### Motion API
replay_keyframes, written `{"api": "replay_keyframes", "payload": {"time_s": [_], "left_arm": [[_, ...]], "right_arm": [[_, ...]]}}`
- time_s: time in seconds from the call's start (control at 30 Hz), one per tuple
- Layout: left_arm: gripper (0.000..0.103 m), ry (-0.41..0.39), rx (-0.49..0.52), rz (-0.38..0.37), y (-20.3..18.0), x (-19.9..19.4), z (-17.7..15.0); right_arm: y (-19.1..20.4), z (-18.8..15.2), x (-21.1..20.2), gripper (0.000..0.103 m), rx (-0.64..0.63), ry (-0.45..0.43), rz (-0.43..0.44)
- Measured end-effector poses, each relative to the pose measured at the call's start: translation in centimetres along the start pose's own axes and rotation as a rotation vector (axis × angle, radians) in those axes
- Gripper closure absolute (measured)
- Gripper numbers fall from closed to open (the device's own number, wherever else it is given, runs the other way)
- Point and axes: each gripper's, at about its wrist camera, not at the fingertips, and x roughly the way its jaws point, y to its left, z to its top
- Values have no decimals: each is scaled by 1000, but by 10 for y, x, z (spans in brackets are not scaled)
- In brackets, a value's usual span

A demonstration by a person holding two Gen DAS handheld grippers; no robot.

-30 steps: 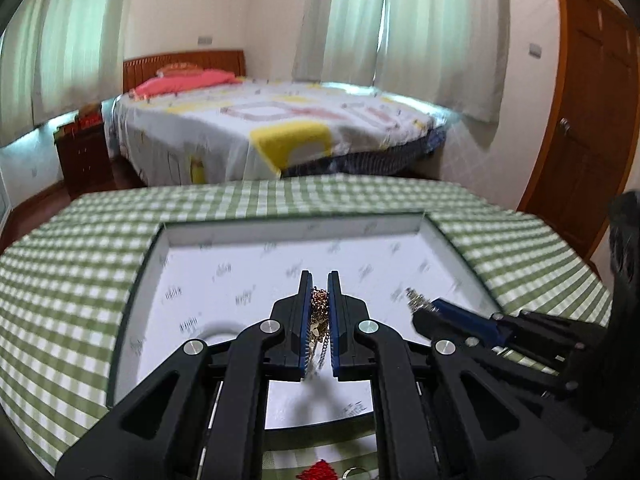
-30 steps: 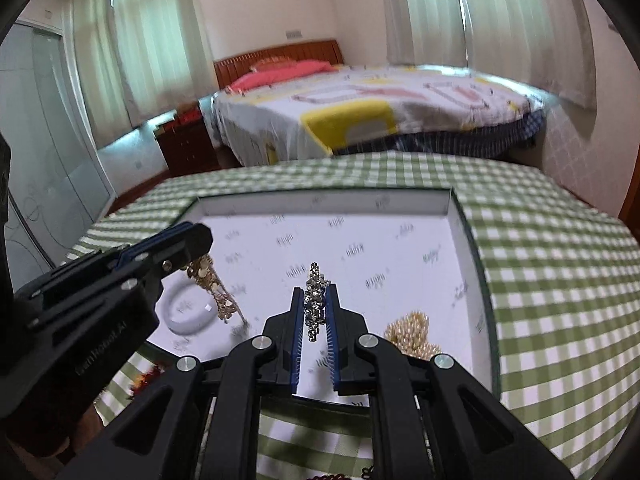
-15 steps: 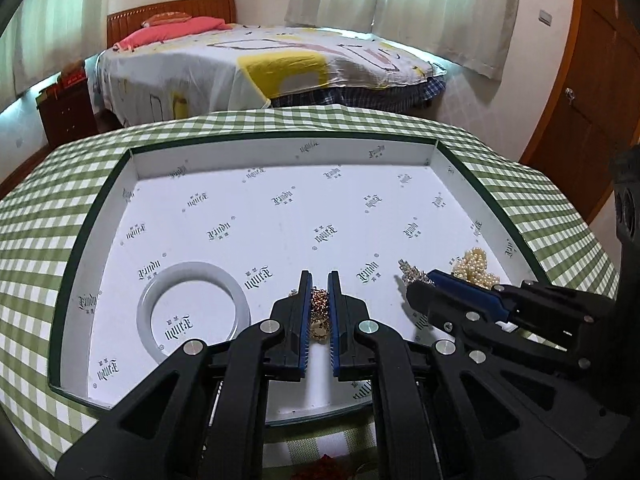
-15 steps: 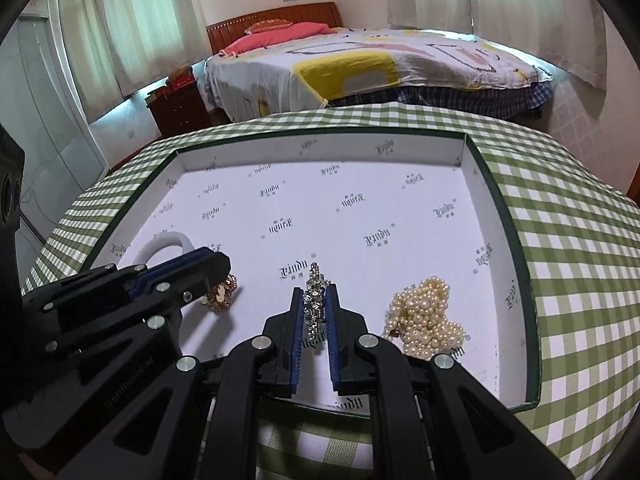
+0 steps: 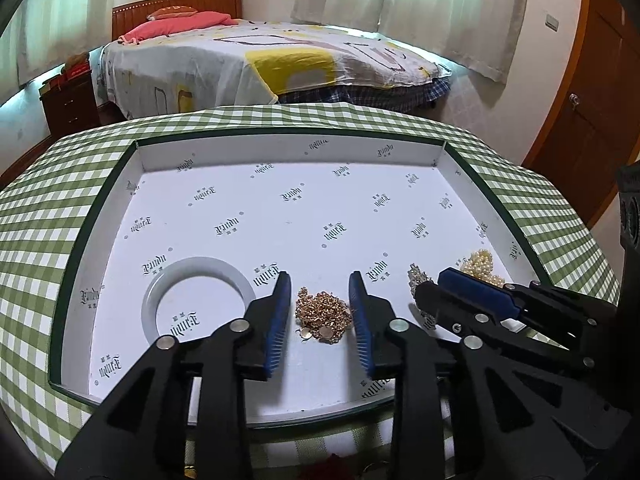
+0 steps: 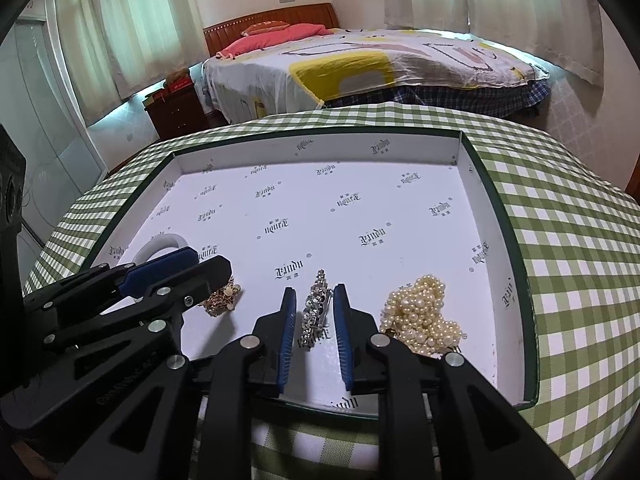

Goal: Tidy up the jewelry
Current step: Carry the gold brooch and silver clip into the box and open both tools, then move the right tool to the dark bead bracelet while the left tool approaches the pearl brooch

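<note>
A white-lined box (image 5: 96,200) (image 6: 516,248) sits on the checked table. My left gripper (image 5: 320,284) is open, its jaws either side of a gold chain (image 5: 324,315) lying on the box floor. My right gripper (image 6: 312,292) is open around a silver rhinestone piece (image 6: 316,307), which lies on the floor between the jaws. A pearl necklace (image 6: 422,314) (image 5: 480,266) lies heaped to the right. A white bangle (image 5: 168,290) lies to the left; in the right wrist view the bangle (image 6: 160,245) is partly hidden by the left gripper.
Green-and-white checked cloth (image 6: 580,240) covers the table around the box. Red and gold items (image 5: 336,468) peek out at the near table edge under the left gripper. A bed (image 5: 260,60) stands beyond the table, a wooden door (image 5: 592,80) to the right.
Both grippers lowered into the box and opened. The gold chain and the silver piece left the jaws and now lie on the box floor.
</note>
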Motion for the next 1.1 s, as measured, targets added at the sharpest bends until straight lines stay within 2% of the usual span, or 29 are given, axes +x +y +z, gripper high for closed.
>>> {"api": "replay_keyframes", "payload": {"time_s": [0.17, 0.37, 0.53, 0.73, 1.1], "left_arm": [[48, -27, -31, -8, 8, -9, 1], [39, -84, -17, -14, 8, -35, 3], [38, -153, 1, -6, 6, -63, -1], [38, -230, 41, 45, 1, -93, -9], [38, -252, 9, 85, 11, -134, -43]], "right_arm": [[-2, 0, -9, 82, 6, -21, -9], [-4, 1, -27, 77, 18, -58, -14], [-1, -1, -48, 73, 17, -97, -26], [-1, -9, -71, 71, 13, -138, -45], [-6, -43, -101, 70, 32, -138, -69]]}}
